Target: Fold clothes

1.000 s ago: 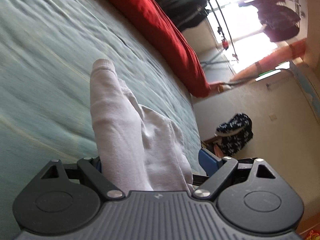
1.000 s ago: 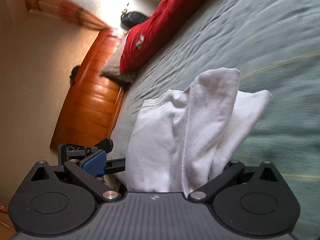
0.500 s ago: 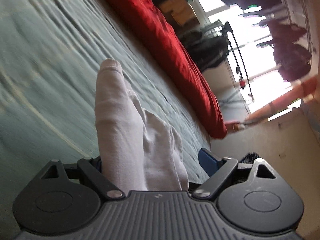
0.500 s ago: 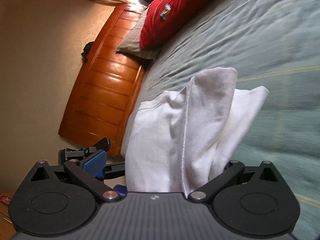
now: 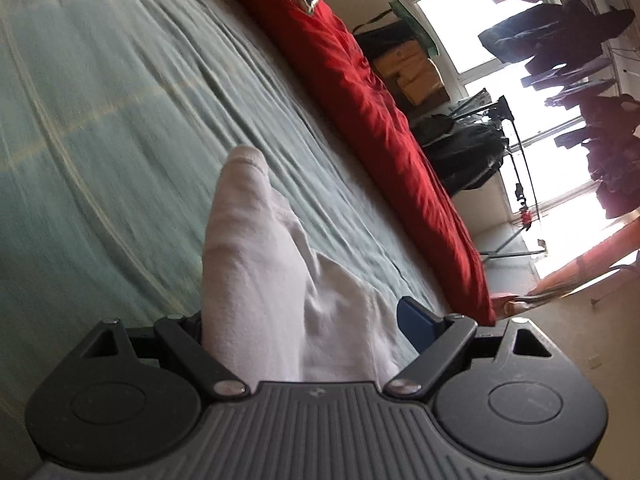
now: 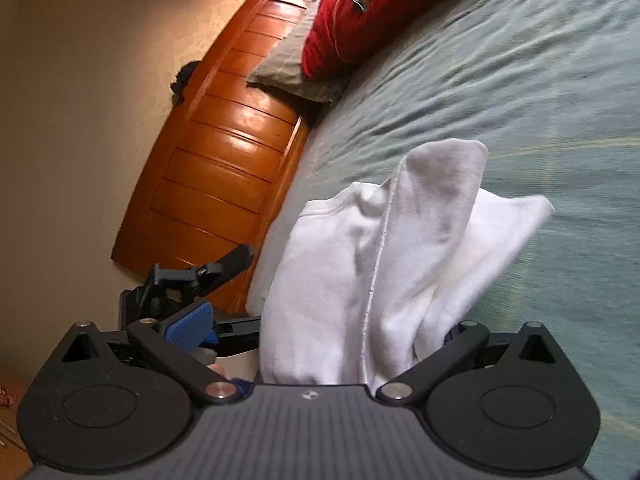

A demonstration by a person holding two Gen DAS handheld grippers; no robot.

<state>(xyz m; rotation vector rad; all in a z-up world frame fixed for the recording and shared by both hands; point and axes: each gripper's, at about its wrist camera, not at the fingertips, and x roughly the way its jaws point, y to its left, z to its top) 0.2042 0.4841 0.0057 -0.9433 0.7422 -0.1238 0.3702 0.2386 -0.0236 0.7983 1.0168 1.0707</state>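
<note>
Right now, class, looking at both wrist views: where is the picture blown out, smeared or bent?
Left wrist view: the bright window is blown out, silhouetting hanging clothes; the teal bedspread streaks with motion blur. Right wrist view: glare on the orange wooden headboard; fisheye bends its slats; the white cotton garment stays fairly sharp.

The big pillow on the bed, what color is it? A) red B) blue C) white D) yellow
A: the big pillow lying at the head of the green bedspread, next to the wooden headboard, is bright red.
</note>
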